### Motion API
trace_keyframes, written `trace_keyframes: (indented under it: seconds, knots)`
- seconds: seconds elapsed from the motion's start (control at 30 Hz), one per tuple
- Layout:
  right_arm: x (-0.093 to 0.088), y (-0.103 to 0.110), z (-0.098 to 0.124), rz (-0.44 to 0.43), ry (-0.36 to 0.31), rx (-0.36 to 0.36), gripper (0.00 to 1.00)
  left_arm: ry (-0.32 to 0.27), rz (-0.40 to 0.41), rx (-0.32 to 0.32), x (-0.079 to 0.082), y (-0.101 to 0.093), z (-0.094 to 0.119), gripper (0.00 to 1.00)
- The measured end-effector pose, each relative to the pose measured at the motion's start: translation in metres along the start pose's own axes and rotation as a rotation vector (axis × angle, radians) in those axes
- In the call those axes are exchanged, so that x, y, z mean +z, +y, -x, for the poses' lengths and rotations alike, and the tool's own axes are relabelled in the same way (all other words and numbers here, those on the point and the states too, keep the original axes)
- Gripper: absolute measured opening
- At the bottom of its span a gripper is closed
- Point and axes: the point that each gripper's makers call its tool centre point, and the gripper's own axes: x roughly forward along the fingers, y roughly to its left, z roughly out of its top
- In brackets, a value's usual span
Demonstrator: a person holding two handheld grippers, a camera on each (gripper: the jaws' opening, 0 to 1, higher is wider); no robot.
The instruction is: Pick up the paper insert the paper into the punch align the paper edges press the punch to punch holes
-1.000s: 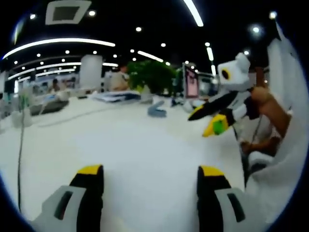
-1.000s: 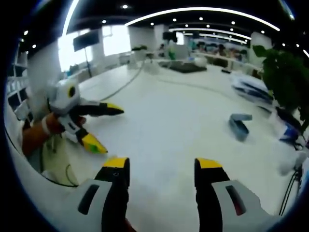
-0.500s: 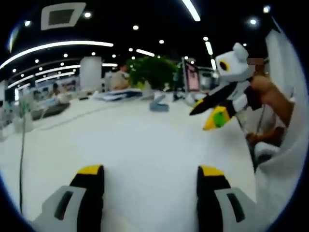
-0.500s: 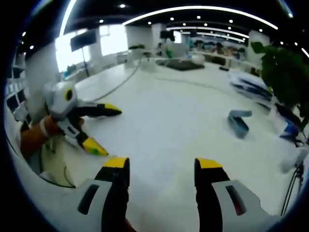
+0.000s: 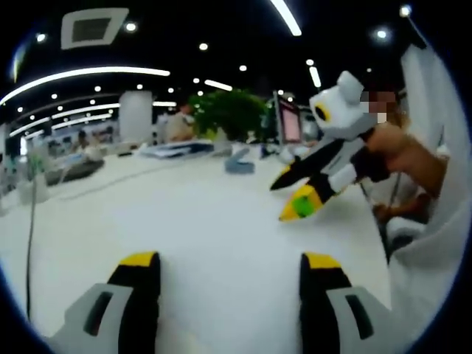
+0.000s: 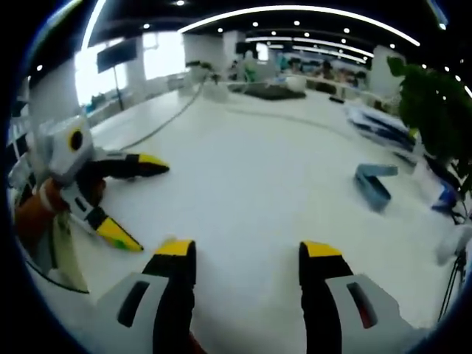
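Note:
A small blue punch point(image 5: 237, 162) lies far across the white table point(image 5: 206, 221), in front of a green plant point(image 5: 230, 112). The right gripper view has the punch point(image 6: 375, 184) to the right of my jaws, with a flat stack that looks like paper point(image 6: 380, 125) behind it. My left gripper point(image 5: 230, 262) is open over bare table, nothing between its yellow tips. My right gripper point(image 6: 247, 249) is open too, also over bare table. Each shows in the other's view, held in a hand: the right gripper point(image 5: 286, 196) and the left gripper point(image 6: 144, 205), both open.
A thin cable point(image 5: 31, 221) runs down the table's left side, and another cable point(image 6: 162, 122) crosses the far end. A leafy plant point(image 6: 435, 103) and a screen point(image 5: 289, 124) stand behind the punch. The person's white sleeve point(image 5: 435, 243) is at the right.
In the left gripper view the right gripper has come lower and further left, out over the table. In the right gripper view the left gripper now sits lower and further left. Both stay open.

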Motion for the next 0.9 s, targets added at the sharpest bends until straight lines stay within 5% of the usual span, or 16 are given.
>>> trace_keyframes:
  seconds: [0.57, 0.9]
  knots:
    - [0.0, 0.001, -0.005, -0.049, -0.002, -0.065, 0.56, -0.001, 0.005, 0.013, -0.003, 0.001, -0.001, 0.76]
    - [0.004, 0.012, -0.007, -0.085, -0.011, -0.026, 0.6, 0.003, 0.0, -0.002, -0.004, -0.002, -0.003, 0.73]
